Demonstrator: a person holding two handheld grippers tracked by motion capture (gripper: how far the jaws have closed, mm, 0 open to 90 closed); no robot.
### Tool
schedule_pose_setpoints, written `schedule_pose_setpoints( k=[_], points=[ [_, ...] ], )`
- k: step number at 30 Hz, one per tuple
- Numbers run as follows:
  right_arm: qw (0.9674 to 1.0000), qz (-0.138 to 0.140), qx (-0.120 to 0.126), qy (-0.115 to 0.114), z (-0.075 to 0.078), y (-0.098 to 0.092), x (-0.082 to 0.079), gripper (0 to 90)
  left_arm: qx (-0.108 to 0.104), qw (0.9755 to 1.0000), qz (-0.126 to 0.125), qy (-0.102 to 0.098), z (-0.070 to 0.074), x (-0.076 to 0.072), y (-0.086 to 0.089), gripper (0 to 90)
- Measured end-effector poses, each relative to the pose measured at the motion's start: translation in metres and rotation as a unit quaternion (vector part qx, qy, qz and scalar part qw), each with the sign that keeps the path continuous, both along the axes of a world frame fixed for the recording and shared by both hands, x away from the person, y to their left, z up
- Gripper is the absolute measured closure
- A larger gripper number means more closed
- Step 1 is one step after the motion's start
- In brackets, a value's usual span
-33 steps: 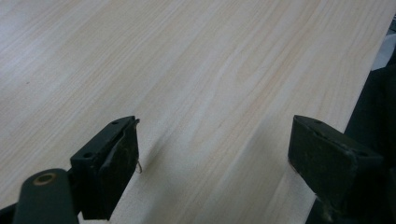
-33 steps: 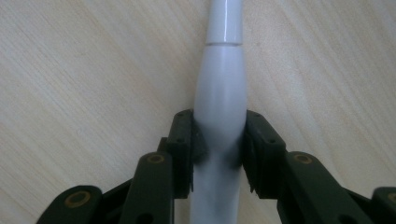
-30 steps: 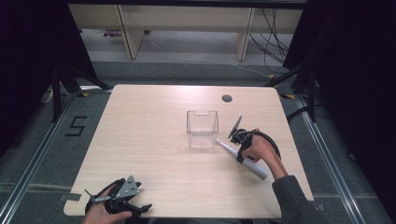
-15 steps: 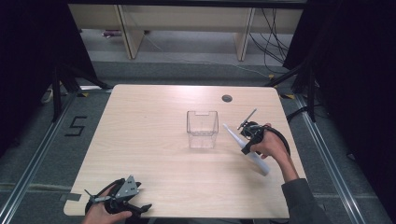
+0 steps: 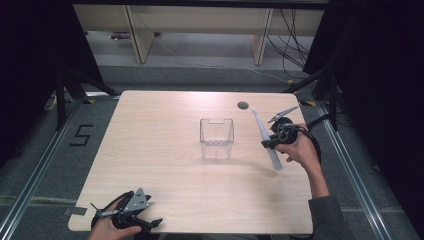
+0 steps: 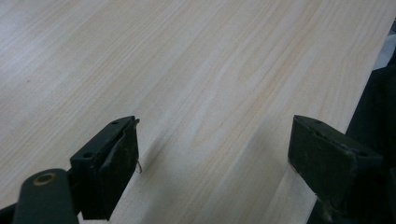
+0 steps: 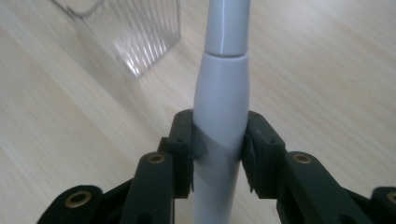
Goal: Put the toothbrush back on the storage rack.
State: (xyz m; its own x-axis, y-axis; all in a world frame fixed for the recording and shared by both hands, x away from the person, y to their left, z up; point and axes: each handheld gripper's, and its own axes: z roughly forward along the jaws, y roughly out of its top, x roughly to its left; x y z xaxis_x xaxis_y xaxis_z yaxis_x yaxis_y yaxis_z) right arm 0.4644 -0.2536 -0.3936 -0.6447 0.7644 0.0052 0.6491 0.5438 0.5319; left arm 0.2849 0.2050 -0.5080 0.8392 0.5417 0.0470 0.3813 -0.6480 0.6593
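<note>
An electric toothbrush [image 5: 266, 141] is clamped in the right gripper [image 5: 276, 139] near the tabletop's right edge. Lowering into the clear container [image 5: 217, 138] seems next, requiring alignment. The left gripper [image 6: 215, 158] rests with jaws apart.

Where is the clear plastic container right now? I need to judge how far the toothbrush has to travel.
In the high view the clear container stands near the table's centre, to the left of the toothbrush held in the right claw; nothing touches it.
</note>
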Motion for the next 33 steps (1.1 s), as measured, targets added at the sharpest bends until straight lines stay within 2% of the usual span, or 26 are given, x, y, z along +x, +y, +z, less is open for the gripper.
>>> schedule_pose_setpoints(
  k=[1, 2, 3, 4, 5, 8, 9, 11, 12, 13, 15, 16, 18, 19, 20, 21, 22, 25, 27, 29, 30, 31, 32, 33],
  points=[
    [0.9999, -0.009, 0.012, 0.003, 0.0011, 0.0002, -0.0001, 67.1, 0.000, 1.0000, 0.000, 0.000, -0.0001, 0.0000, 0.0001, 15.8],
    [0.9999, -0.009, 0.012, 0.003, 0.0011, 0.0002, -0.0001, 67.1, 0.000, 1.0000, 0.000, 0.000, -0.0001, 0.0000, 0.0001, 15.8],
    [0.9990, -0.008, 0.036, -0.025, 0.0030, -0.0020, -0.0008, 67.1, 0.001, 1.0000, 0.000, 0.000, -0.0003, -0.0001, 0.0002, 15.7],
    [0.9984, 0.000, 0.035, -0.044, 0.0030, -0.0040, 0.0006, 67.1, 0.003, 1.0000, 0.000, -0.002, -0.0006, 0.0003, 0.0004, 15.7],
    [0.9984, 0.000, 0.035, -0.044, 0.0030, -0.0040, 0.0006, 67.1, 0.002, 1.0000, 0.001, -0.001, -0.0007, 0.0003, 0.0003, 15.7],
    [0.9943, -0.005, 0.071, -0.080, 0.0035, -0.0042, 0.0015, 67.1, 0.004, 1.0000, -0.001, -0.001, -0.0005, 0.0004, 0.0003, 15.7],
    [0.9943, -0.005, 0.071, -0.080, 0.0035, -0.0042, 0.0015, 67.1, 0.004, 1.0000, -0.001, -0.001, -0.0005, 0.0004, 0.0003, 15.7],
    [0.9916, -0.018, 0.088, -0.092, 0.0044, -0.0028, 0.0001, 67.1, 0.003, 1.0000, 0.000, -0.001, -0.0005, 0.0003, 0.0001, 15.7],
    [0.9916, -0.018, 0.088, -0.092, 0.0044, -0.0028, 0.0001, 67.1, 0.003, 1.0000, 0.000, -0.001, -0.0005, 0.0003, 0.0001, 15.7],
    [0.9913, -0.005, 0.087, -0.099, 0.0074, -0.0039, 0.0008, 67.2, 0.002, 1.0000, -0.002, 0.000, -0.0001, -0.0001, 0.0000, 15.7],
    [0.9909, -0.012, 0.096, -0.093, 0.0084, -0.0028, -0.0004, 67.1, 0.001, 1.0000, -0.001, -0.001, 0.0001, -0.0003, 0.0000, 15.7],
    [0.9892, -0.015, 0.105, -0.101, 0.0079, -0.0019, -0.0002, 67.1, -0.002, 1.0000, 0.000, -0.003, 0.0003, -0.0005, -0.0002, 15.7],
    [0.9888, -0.019, 0.106, -0.103, 0.0075, -0.0007, 0.0001, 67.1, -0.002, 1.0000, -0.001, -0.002, 0.0005, -0.0007, -0.0004, 15.7],
    [0.9872, -0.017, 0.108, -0.115, 0.0071, -0.0006, 0.0010, 67.1, 0.002, 1.0000, -0.003, -0.004, 0.0005, -0.0003, -0.0008, 15.7],
    [0.9859, -0.015, 0.114, -0.121, 0.0063, -0.0002, 0.0021, 67.1, -0.003, 1.0000, -0.002, -0.006, 0.0000, -0.0009, -0.0011, 15.7],
    [0.9859, -0.015, 0.114, -0.121, 0.0063, -0.0002, 0.0021, 67.1, -0.003, 1.0000, -0.002, -0.006, 0.0000, -0.0009, -0.0011, 15.7],
    [0.9841, -0.013, 0.122, -0.128, 0.0052, -0.0008, 0.0030, 67.1, -0.003, 1.0000, -0.001, -0.005, -0.0001, -0.0012, -0.0012, 15.7],
    [0.9831, -0.017, 0.127, -0.131, 0.0049, -0.0001, 0.0027, 67.1, 0.001, 1.0000, -0.003, -0.001, 0.0001, -0.0005, -0.0007, 15.7],
    [0.9812, -0.004, 0.120, -0.151, 0.0044, -0.0016, 0.0058, 67.1, 0.001, 1.0000, -0.004, 0.000, 0.0000, -0.0008, -0.0012, 15.7],
    [0.9807, -0.006, 0.120, -0.154, 0.0047, -0.0015, 0.0052, 67.1, 0.000, 1.0000, -0.005, -0.001, 0.0000, -0.0006, -0.0013, 15.7],
    [0.9797, -0.017, 0.136, -0.147, 0.0045, 0.0013, 0.0038, 67.1, -0.003, 1.0000, 0.000, 0.005, -0.0007, -0.0010, -0.0016, 15.7],
    [0.9797, -0.017, 0.136, -0.147, 0.0045, 0.0013, 0.0038, 67.1, -0.003, 1.0000, 0.000, 0.005, -0.0007, -0.0010, -0.0016, 15.7],
    [0.9778, -0.006, 0.134, -0.161, 0.0048, 0.0009, 0.0054, 67.1, -0.003, 1.0000, 0.001, 0.004, -0.0006, -0.0011, -0.0015, 15.7],
    [0.9769, -0.011, 0.142, -0.159, 0.0046, 0.0032, 0.0048, 67.1, 0.000, 1.0000, -0.001, 0.002, -0.0003, -0.0009, -0.0012, 15.7]
  ],
)
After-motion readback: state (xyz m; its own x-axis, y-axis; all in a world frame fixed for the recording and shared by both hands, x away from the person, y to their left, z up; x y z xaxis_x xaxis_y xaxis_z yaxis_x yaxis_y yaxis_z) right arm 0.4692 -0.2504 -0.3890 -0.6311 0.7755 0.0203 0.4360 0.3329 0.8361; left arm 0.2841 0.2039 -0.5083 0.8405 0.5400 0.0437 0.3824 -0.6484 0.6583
